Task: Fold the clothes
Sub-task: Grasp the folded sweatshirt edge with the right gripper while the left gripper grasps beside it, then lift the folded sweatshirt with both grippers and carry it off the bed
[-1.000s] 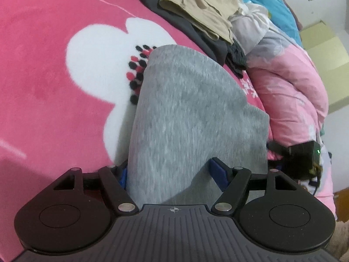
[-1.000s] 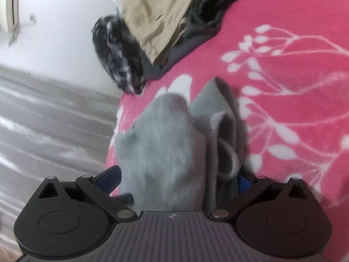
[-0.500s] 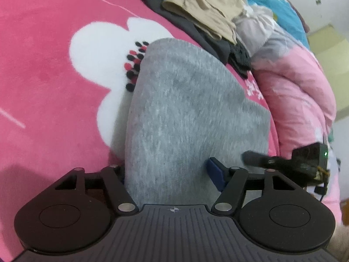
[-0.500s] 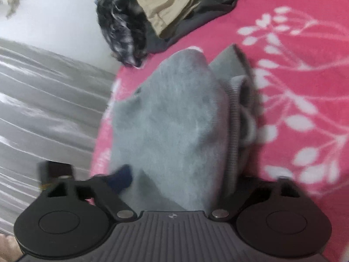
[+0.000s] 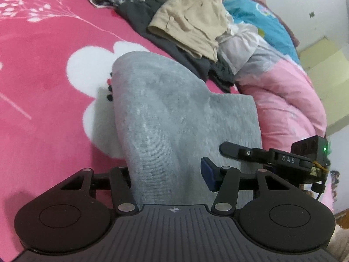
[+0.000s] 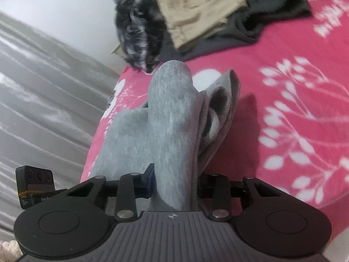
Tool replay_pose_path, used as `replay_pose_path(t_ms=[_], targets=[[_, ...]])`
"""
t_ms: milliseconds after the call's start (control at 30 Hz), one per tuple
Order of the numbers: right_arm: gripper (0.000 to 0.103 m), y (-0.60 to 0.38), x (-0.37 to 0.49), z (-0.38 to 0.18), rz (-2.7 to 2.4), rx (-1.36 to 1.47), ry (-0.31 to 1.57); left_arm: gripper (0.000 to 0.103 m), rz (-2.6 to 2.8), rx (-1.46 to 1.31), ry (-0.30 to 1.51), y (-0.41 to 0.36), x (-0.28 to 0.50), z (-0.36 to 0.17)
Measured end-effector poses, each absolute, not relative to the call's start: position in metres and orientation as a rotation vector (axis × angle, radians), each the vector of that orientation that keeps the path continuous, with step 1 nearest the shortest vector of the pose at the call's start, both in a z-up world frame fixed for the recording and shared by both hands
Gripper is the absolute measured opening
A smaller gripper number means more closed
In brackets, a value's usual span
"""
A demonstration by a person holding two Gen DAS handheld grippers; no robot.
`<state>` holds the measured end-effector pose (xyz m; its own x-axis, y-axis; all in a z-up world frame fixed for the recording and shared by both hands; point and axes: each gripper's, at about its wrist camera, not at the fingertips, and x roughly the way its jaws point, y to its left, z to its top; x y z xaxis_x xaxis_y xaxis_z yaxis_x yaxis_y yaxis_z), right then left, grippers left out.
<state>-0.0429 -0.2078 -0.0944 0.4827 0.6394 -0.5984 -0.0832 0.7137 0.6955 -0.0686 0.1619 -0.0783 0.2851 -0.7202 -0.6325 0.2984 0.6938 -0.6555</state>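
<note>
Grey knit fills both views: one grey garment held off a pink floral blanket that covers the bed.

Left wrist view. The left gripper stands fairly wide. The garment passes between its fingers and lies against the left one; the blue pad of the right finger stands clear of the cloth's near fold. Whether the cloth is pinched cannot be told from here. The far end of the garment rests on the blanket, over a white flower print. The right gripper's finger lies on the garment's right edge. Beyond, a heap of clothes sits unfolded: tan, dark and plaid pieces, beside a pink quilt.

Right wrist view. The right gripper is narrow, closed on a doubled bundle of the grey garment; a ribbed hem curls open on the right. The bundle rises straight from the fingers and droops to the bed's edge. The left gripper's body shows low left.

Judgement: the garment is gathered lengthwise in at least two layers, so a fold is under way, not laid flat. Left to do, as far as visible: setting this piece down squared, and the heap behind.
</note>
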Motion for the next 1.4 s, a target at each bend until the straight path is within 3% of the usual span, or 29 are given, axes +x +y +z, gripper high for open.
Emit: replay_pose_path(t_ms=[367,667,933,1067,1233,1400], targets=[[0.039,-0.145,-0.021,-0.032,0.707,0.463,0.938,0.052,-0.521,-0.634,0.932,0.227,-0.113,-0.04],[0.039,0.018,0.014,-0.004,1.108,0.303,0.937,0.051,-0.149,-0.689,0.782,0.343,-0.173,-0.005],[0.039,0.212,-0.018,-0.03,1.498,0.242,1.041,0.051,0.269,-0.656,0.906,0.439,-0.244,0.009],[0.039,0.293,-0.054,-0.059,1.629,0.222,1.127,0.05,0.446,-0.669,0.94,0.469,-0.279,-0.009],[0.039,0.347,-0.093,-0.108,1.651,0.176,1.238,0.048,0.609,-0.764,0.99,0.497,-0.306,-0.054],[0.039,0.352,-0.102,-0.111,1.633,0.213,1.251,0.047,0.589,-0.788,0.962,0.508,-0.305,-0.047]])
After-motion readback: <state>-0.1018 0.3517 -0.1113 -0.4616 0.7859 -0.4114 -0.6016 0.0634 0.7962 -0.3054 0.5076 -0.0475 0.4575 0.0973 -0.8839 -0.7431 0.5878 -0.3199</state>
